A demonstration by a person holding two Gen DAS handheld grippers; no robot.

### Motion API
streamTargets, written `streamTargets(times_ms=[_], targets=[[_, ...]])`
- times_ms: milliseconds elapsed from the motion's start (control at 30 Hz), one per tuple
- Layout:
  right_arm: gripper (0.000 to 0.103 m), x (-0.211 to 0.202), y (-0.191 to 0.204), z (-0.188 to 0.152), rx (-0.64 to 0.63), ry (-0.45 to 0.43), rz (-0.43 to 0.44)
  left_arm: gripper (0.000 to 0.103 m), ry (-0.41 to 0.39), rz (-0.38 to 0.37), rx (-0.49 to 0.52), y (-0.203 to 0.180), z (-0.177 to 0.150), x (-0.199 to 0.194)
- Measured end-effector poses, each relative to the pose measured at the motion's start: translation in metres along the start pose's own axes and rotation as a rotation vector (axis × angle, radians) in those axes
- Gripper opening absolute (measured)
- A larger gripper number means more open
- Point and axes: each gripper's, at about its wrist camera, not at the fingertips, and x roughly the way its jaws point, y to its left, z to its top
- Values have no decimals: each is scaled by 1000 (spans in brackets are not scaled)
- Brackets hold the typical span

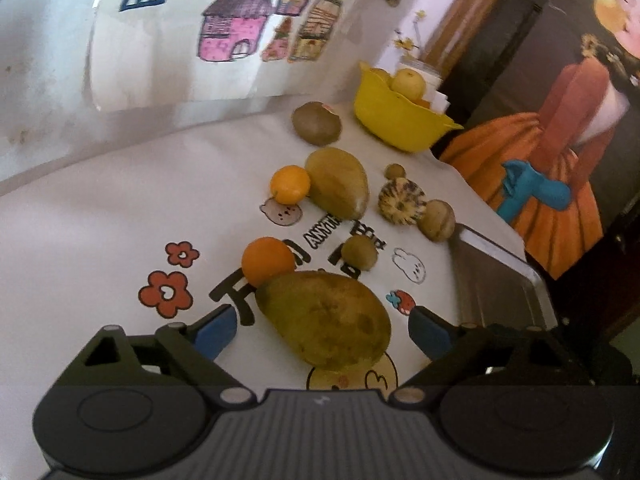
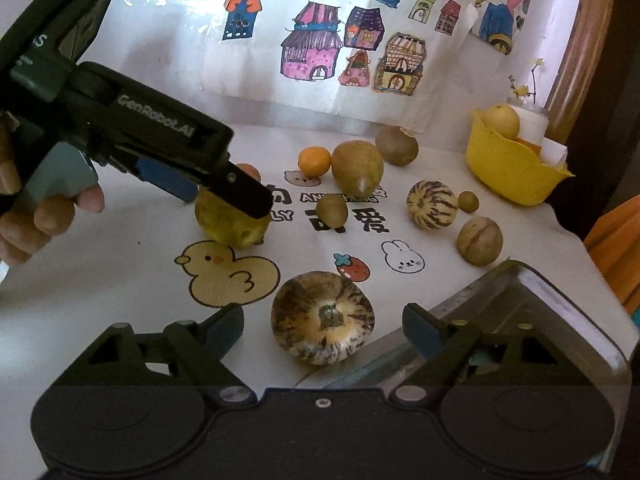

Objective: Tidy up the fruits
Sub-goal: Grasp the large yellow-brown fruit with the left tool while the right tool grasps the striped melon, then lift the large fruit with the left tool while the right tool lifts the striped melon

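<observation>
You had both claws spread wide, each straddling a fruit and pressing on neither. Your left gripper (image 1: 322,326) bracketed the big mango (image 1: 326,318), its blue pads clear of the skin on both sides; that read as lining up a grasp across the fruit's width, since it lay lengthwise toward the camera. The right wrist view showed the same tool (image 2: 228,192) coming in from ten o'clock, angled down over that mango (image 2: 232,222), your hand (image 2: 48,216) wrapped round the handle.

Your right gripper (image 2: 324,326) framed the striped melon (image 2: 323,318), stem end facing up toward the lens, with a gap at each pad. The metal tray (image 2: 560,304) sat just at its four o'clock, which was probably why you started there: a short carry.

The mango looked yellow-green with brown blotches, blunt at the near end. The melon was cream with dark broken streaks fanning out from a greenish stem scar.

Beyond, at twelve o'clock, were two oranges (image 1: 290,184), a second mango (image 1: 338,188), a smaller striped melon (image 1: 402,202) and several brown round fruits. The yellow bowl (image 1: 394,126), at one o'clock, already held a pale fruit.
</observation>
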Motion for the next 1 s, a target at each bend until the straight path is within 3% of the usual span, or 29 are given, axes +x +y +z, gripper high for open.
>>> streamTargets(times_ms=[167, 367, 700, 1000], targets=[[81, 5, -1, 0, 13, 0, 13, 80, -19, 39, -58, -3, -2, 0], [80, 7, -2, -1, 22, 2, 22, 72, -14, 39, -57, -9, -4, 1], [76, 9, -4, 0, 32, 2, 40, 67, -17, 6, -70, -2, -7, 0], [56, 8, 2, 2, 5, 6, -1, 65, -36, -65, -7, 8, -13, -5]])
